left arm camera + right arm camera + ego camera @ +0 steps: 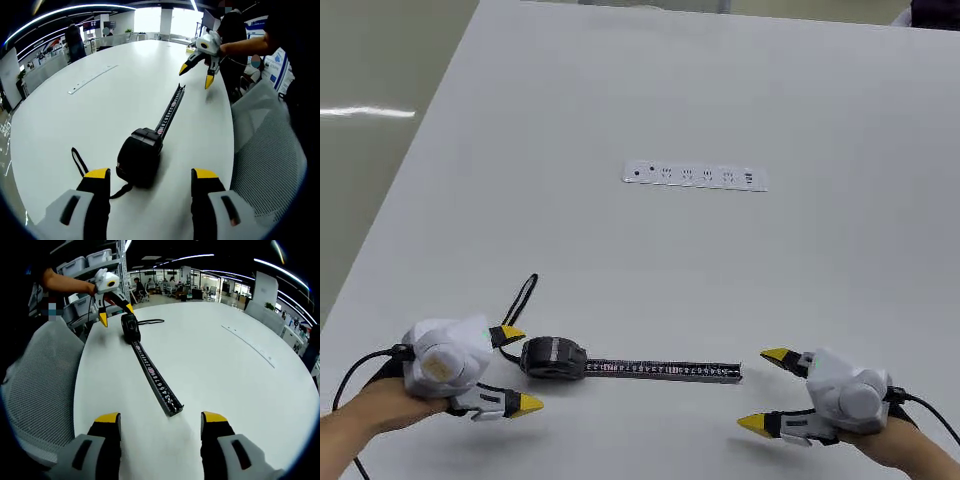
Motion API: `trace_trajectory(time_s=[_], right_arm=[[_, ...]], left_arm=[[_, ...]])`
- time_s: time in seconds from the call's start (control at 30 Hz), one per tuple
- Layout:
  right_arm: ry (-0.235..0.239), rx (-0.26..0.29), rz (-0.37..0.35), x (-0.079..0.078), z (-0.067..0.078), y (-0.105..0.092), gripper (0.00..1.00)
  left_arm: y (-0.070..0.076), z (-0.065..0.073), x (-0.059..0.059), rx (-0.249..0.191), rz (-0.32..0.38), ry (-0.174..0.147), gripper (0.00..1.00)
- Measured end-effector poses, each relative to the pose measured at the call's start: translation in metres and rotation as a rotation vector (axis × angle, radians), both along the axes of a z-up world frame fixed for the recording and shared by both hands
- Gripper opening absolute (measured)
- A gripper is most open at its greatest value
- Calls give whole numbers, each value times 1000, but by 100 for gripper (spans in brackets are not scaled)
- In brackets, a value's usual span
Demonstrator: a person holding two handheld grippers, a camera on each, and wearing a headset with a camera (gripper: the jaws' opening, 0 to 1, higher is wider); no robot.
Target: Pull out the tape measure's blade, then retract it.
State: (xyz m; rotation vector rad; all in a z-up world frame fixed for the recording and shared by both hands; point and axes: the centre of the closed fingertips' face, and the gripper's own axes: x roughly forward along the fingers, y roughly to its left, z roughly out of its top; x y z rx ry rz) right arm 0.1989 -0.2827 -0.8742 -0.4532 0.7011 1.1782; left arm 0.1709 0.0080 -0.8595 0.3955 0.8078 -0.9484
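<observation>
On table (720,90) | one tape measure (554,358), blade (665,371) out | left tool (521,368), right tool (763,389): apart

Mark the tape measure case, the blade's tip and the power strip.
tape measure case (554,358), head view, top of the black housing.
blade's tip (175,410), right gripper view, free end of the blade.
power strip (695,175), head view, middle sockets.

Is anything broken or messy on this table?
Nothing looks broken or spilled. The one odd thing is that the blade of the tape measure lies pulled out flat on the table, while the left tongs and right tongs are both open, holding nothing.
</observation>
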Motion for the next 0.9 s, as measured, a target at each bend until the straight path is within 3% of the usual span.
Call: trace_trajectory(time_s=[0.33,0.43,0.9], right_arm=[[-9,-5,-73,-8,11,-4,74],[-18,-11,-86,-12,13,-4,76],[-46,3,-210,-29,26,0,88]], left_arm=[[4,1,-17,-19,122,-10,71],[8,0,-20,-4,153,-12,71],[14,20,-29,-46,317,-66,81]])
